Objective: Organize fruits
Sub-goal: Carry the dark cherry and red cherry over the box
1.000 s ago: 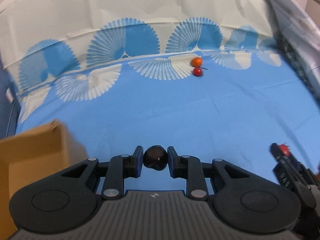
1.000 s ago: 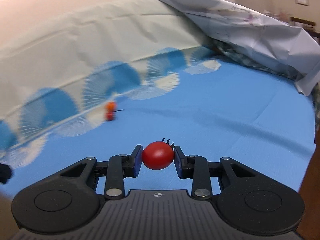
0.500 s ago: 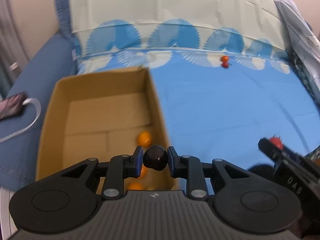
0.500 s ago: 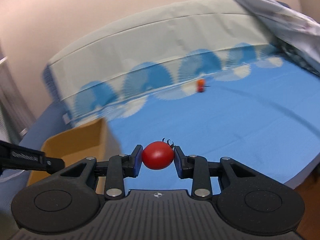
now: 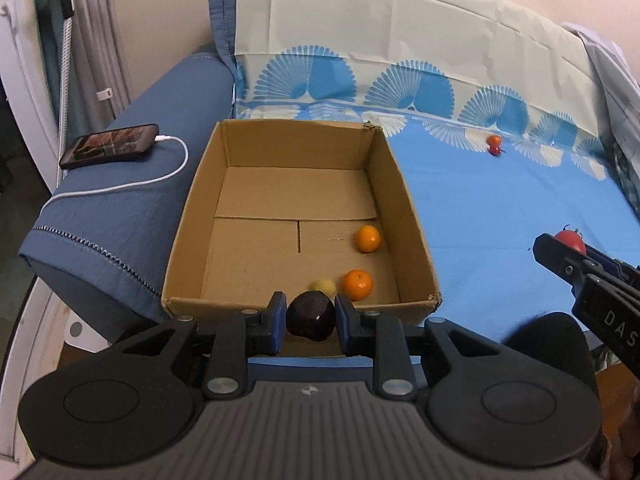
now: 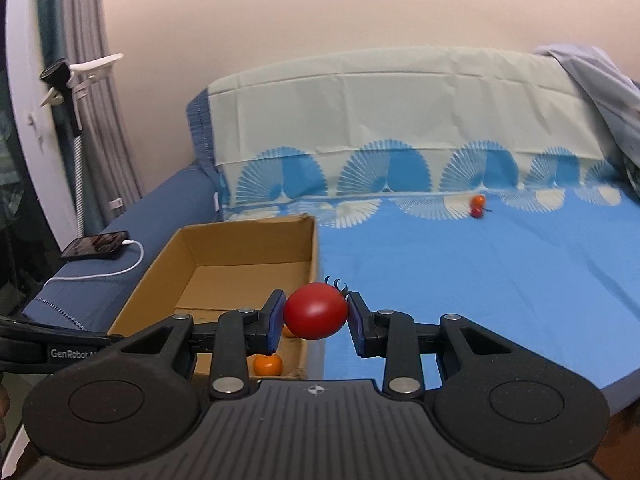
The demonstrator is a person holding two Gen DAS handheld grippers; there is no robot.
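My left gripper is shut on a dark purple fruit and holds it over the near edge of an open cardboard box. The box holds two oranges and a pale yellow fruit. My right gripper is shut on a red tomato just right of the box's near right corner; it also shows in the left wrist view. A small orange fruit and a small red fruit lie together far back on the blue sheet.
A phone on a white charging cable lies on the dark blue sofa arm left of the box. A grey blanket is heaped at the far right. The bed's front edge drops off at right.
Both grippers have swung left from the open sheet to the box, each still holding its fruit. The box and its fruits have come fully into view.
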